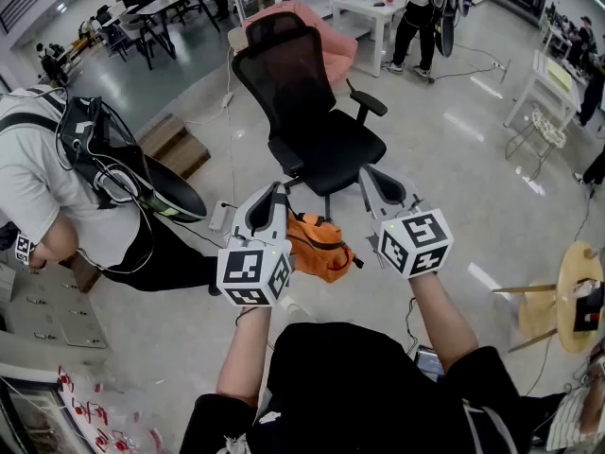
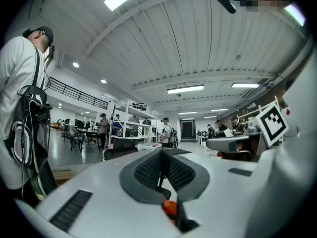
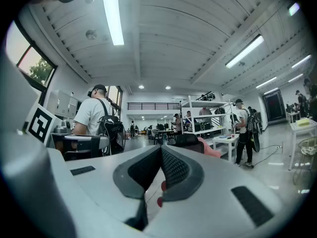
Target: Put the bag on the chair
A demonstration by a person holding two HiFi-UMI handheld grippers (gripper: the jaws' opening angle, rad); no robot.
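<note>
The left claw (image 1: 281,190) has its jaws pressed fully together. In the left gripper view a fold of the orange bag (image 1: 319,246) shows in the slot just behind and below its pads. The bag hangs off the floor against this claw's inner side, below and between the two claws and nearer the left one. The right claw (image 1: 364,172) is held level beside it, its jaws likewise closed tip to tip. Small red spots show through the gap under its pads, and whether anything is pinched there cannot be made out. Both claws point level toward the black mesh chair (image 1: 331,148), which stands just ahead of their tips, with one armrest (image 1: 367,102) reaching out beyond the right claw. Down and to the left of the left claw a white power strip (image 1: 219,218) lies on the floor. Farther left a person in a white shirt (image 1: 38,183) carries a black backpack (image 1: 95,154), with a wooden step (image 1: 175,145) near them. Beyond the chair's back sits a pink cushion (image 1: 326,31). Farther ahead and to the right is a white counter (image 1: 369,9) with another person (image 1: 414,22) standing at it. Well off to the right of the right claw stands a round wooden stool (image 1: 577,296).
</note>
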